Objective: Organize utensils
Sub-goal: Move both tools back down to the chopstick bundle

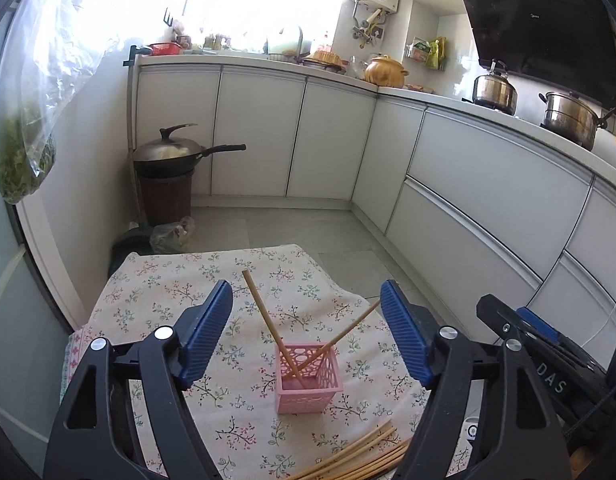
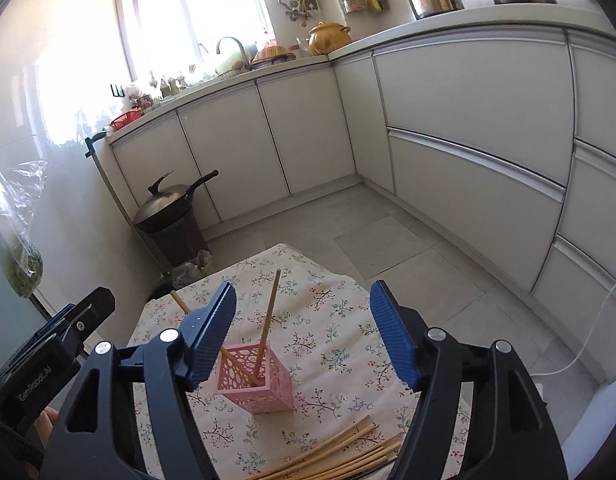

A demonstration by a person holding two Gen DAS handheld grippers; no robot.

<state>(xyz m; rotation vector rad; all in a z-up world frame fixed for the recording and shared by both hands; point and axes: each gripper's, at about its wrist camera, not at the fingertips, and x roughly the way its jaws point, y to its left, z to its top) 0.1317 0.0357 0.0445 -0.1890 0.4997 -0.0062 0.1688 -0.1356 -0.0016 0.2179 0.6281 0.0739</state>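
1. Left hand-held gripper [image 1: 306,334] is hovering with jaws spread wide, pinching nothing.
2. Right hand-held gripper [image 2: 302,334] is likewise gaping, empty.
3. Two chopsticks [image 1: 268,320] are leaning crossed inside the pink holder [image 1: 308,380] on the floral-clothed worktop [image 1: 168,280].
4. Loose chopsticks [image 2: 340,456] are lying near the front edge.

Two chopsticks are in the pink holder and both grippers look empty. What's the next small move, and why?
Probably lower the right gripper to the loose chopsticks lying on the cloth in front of the holder and pick one up. Both it and the left gripper are open with nothing between the pads, only two sticks stand in the holder, and the pile is still on the cloth.
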